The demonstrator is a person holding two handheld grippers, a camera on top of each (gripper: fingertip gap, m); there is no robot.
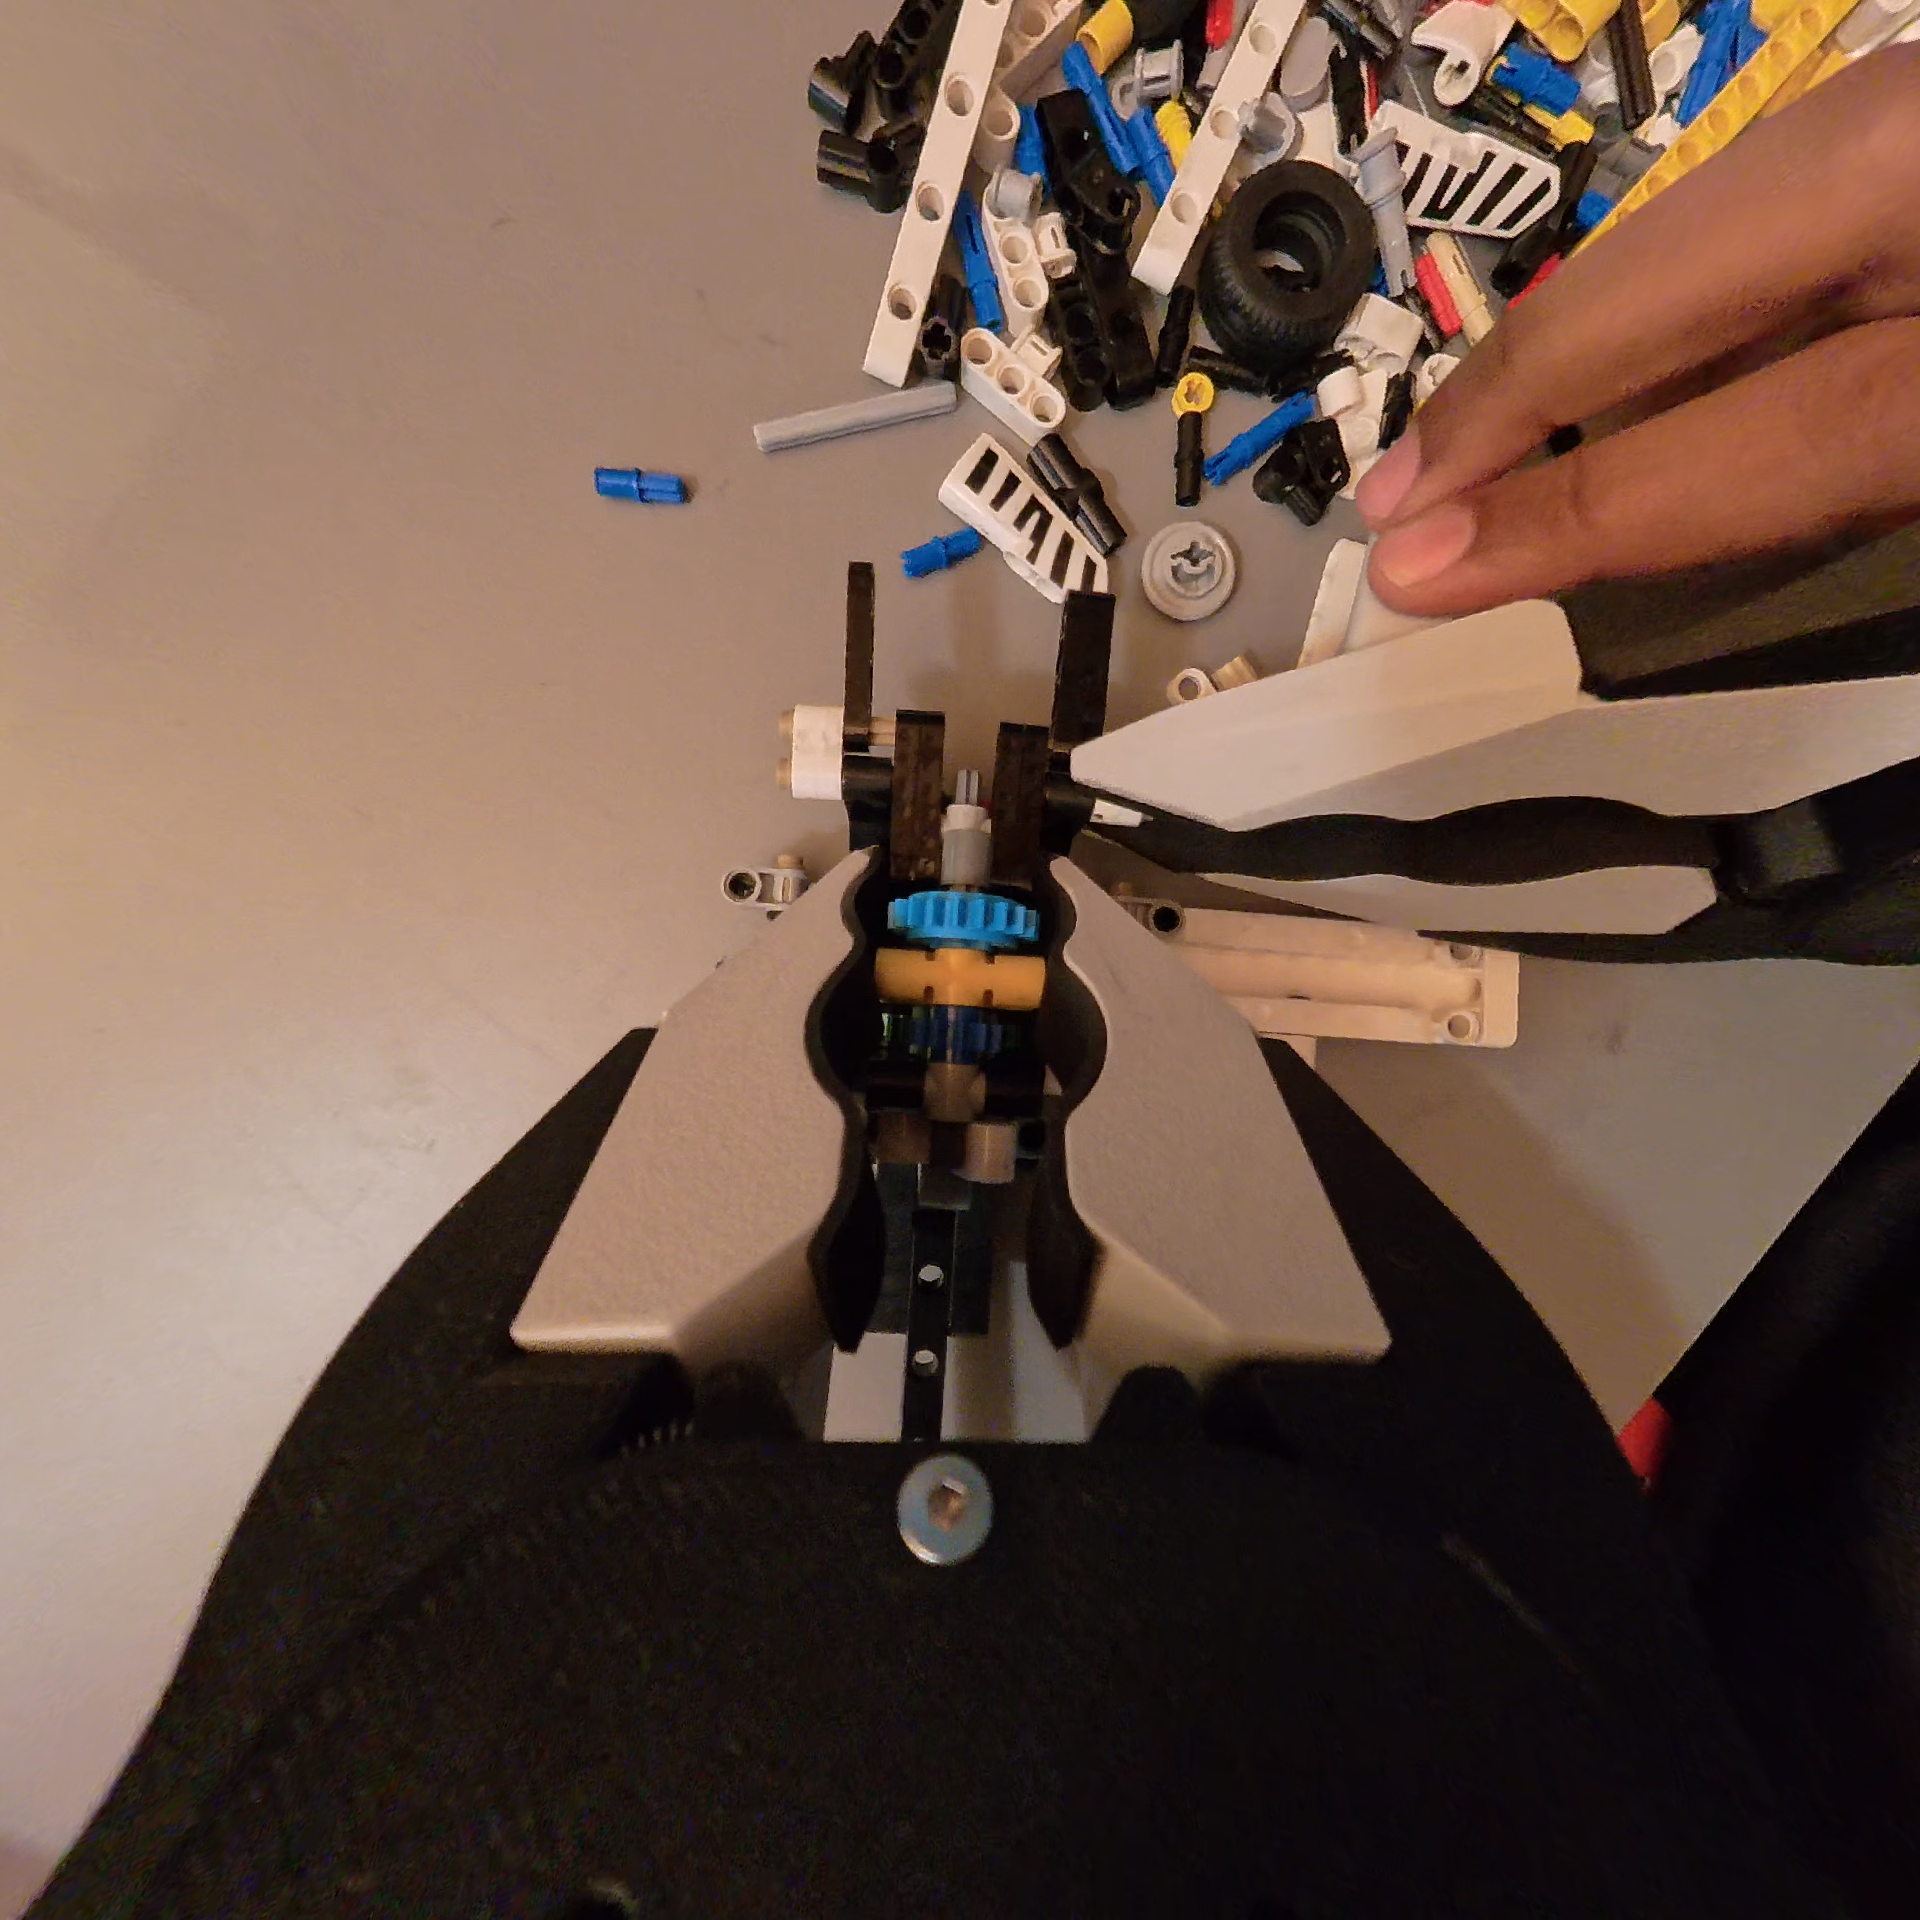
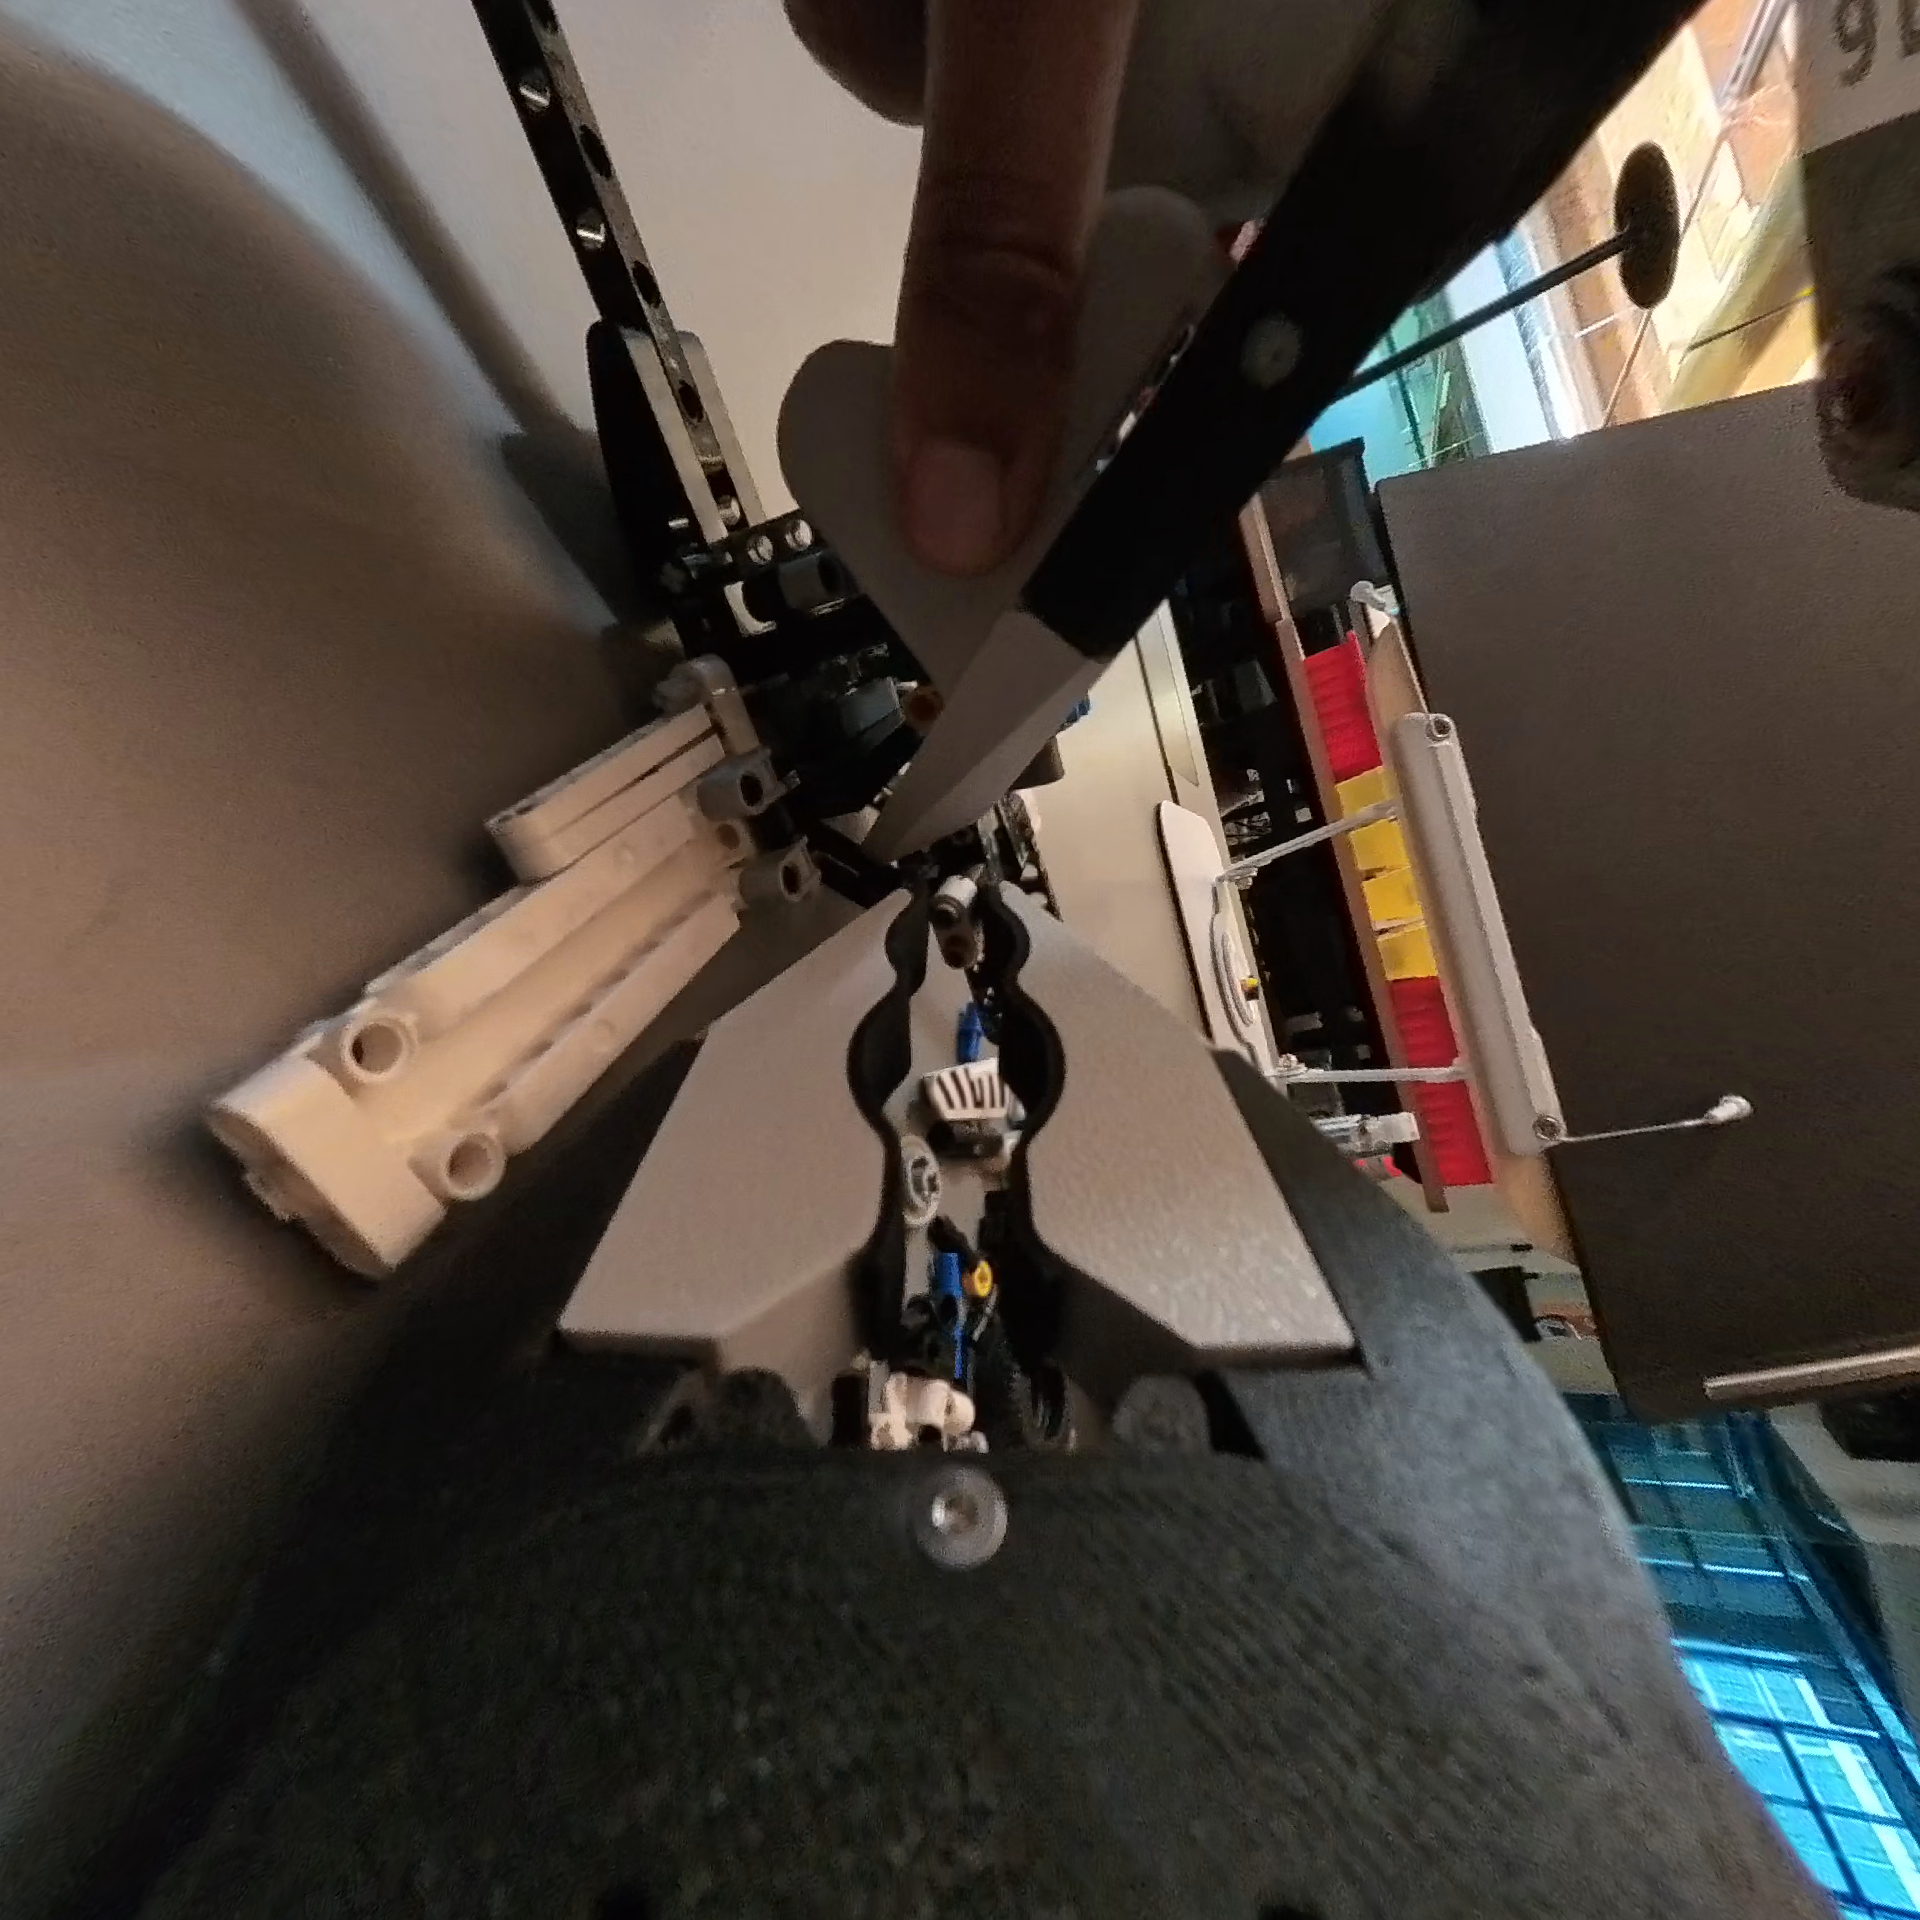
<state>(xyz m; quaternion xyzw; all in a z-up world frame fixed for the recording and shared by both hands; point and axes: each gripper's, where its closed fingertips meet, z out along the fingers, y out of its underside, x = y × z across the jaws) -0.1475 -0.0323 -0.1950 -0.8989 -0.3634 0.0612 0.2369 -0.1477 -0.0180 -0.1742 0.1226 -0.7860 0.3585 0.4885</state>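
My left gripper (image 1: 961, 873) is shut on a brick-built assembly (image 1: 1023, 800) of black beams. A blue gear (image 1: 961, 920) and a yellow piece (image 1: 956, 982) sit between its pads. A long white panel (image 1: 1351, 982) juts from the assembly to the right. My right gripper (image 2: 951, 914) is shut on a small white and dark connector (image 2: 954, 904) at the assembly's (image 2: 790, 707) right side. The right gripper also shows in the left wrist view (image 1: 1091, 802), coming in from the right with its tips at a black beam. The left gripper's finger (image 2: 997, 727) shows in the right wrist view, with a person's fingertip (image 2: 951, 488) on it.
A pile of loose white, black, blue and yellow parts (image 1: 1143, 156) with a black tyre (image 1: 1288, 244) lies at the far side of the grey table (image 1: 416, 623). A blue pin (image 1: 639, 485), a grey axle (image 1: 852, 416) and a grey hub (image 1: 1188, 569) lie nearer. A hand (image 1: 1610, 416) rests on the right gripper. The tips of both grippers are at nearly the same place.
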